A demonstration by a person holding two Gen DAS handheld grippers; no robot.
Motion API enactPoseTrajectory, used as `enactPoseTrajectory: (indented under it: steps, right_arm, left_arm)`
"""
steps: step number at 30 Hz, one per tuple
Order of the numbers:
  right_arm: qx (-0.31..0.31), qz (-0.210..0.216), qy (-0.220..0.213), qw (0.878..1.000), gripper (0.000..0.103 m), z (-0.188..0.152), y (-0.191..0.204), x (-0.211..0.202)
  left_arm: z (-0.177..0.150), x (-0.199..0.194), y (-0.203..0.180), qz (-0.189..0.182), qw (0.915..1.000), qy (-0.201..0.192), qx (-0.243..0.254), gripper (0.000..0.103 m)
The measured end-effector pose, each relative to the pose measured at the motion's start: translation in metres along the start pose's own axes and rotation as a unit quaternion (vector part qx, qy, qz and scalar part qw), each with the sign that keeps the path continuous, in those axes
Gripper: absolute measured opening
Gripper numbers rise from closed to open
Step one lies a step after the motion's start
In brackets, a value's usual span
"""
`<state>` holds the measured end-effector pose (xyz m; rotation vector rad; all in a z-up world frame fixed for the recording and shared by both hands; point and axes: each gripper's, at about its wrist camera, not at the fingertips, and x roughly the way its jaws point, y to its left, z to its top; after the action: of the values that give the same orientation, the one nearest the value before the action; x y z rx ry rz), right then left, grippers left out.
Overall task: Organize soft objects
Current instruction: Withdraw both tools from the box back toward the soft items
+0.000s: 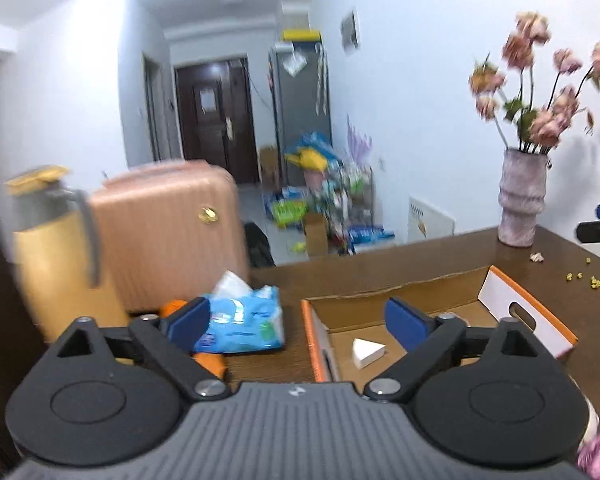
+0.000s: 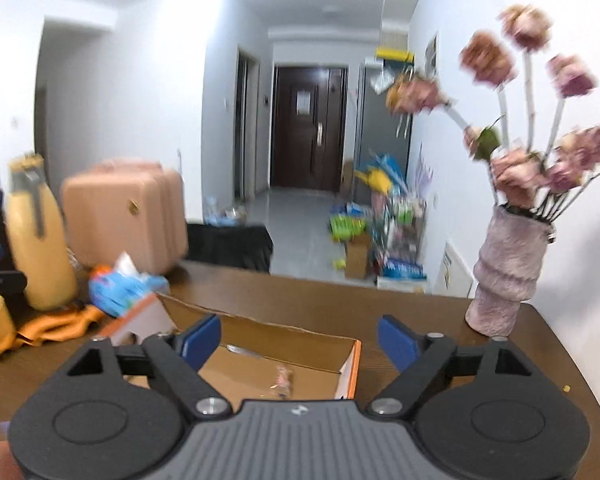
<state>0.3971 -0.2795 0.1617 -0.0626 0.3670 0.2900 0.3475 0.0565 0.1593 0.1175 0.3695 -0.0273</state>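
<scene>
Two wrist views over the brown wooden worktop. We hold the left gripper and the right gripper above the open cardboard box with orange edges; on both, the blue-padded fingers stand wide apart with nothing between them. Inside the box we see a small white wedge-shaped piece on the floor, and, in the right view, a small pinkish item too blurred to name.

The soft things not yet boxed lie to the left of it: a soft blue plastic tissue pack just beside the box wall, and a crumpled orange cloth partly under the pack, near the yellow insulated jug.

We judge the next step to be fetching the tissue pack. To do it well, we would approach with the left gripper, fingers kept wide, and close across the pack's short dimension at mid-length, so the slack film does not sag at one end.

The pack lies flat. Its long axis runs roughly parallel to the box's near wall, and its white tissue tuft points up and away from us.

A textured pale pink vase of dried flowers stands well apart, at the far right.
</scene>
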Motion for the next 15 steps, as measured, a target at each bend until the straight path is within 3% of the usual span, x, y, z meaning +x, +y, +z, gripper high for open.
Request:
enactPoseTrajectory:
  steps: [6, 12, 15]
  right_arm:
    - [0.058, 0.037, -0.077, 0.995, 0.099, -0.041, 0.000, -0.091]
    - [0.029, 0.042, -0.130, 0.990, 0.103, -0.109, 0.035, -0.163]
    - [0.009, 0.034, -0.122, 0.992, 0.103, -0.149, 0.060, -0.173]
  left_arm:
    - [-0.050, -0.090, 0.020, 0.017, 0.9980, -0.061, -0.004, 0.103]
    - [-0.132, -0.157, 0.022, 0.041, 0.9916, -0.119, -0.031, 0.103]
    - [-0.175, -0.177, 0.012, 0.033, 0.9907, -0.130, -0.023, 0.103]
